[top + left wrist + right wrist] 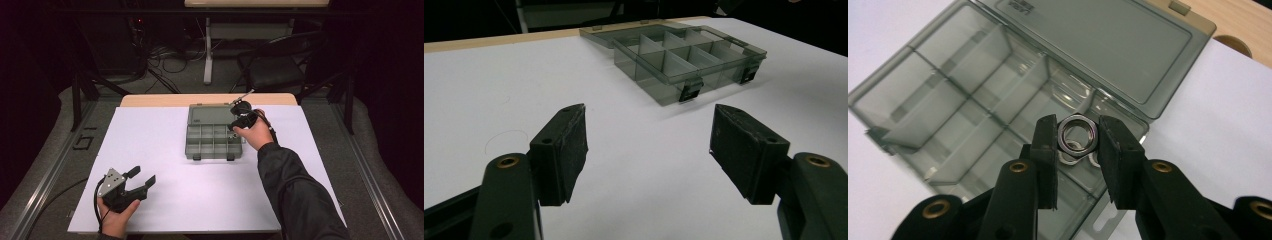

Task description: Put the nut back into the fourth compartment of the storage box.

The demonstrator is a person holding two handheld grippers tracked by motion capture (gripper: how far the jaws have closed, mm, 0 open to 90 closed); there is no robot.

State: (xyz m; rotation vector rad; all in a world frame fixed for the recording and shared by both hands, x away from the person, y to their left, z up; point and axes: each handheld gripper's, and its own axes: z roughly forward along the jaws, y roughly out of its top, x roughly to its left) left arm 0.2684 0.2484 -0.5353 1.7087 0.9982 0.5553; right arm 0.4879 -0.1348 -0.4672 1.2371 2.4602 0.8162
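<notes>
Left gripper (138,180) is held with its jaws spread wide and nothing between them, well apart from the compartment box (212,145), off toward the near left of it. Right gripper (1077,145) is clamped on a steel hex nut (1077,134), which is carried flat-sided between the pads, just above the box's right end. Directly below the nut, a compartment already holding other nuts (1068,159) is seen, so a short descent is probably all that is called for.

The person is wearing a black sleeve (295,195); each black claw (649,150) is showing brass-ringed screw holes (1018,166) behind its pads, a grey plate (111,181) topping the left one.
</notes>
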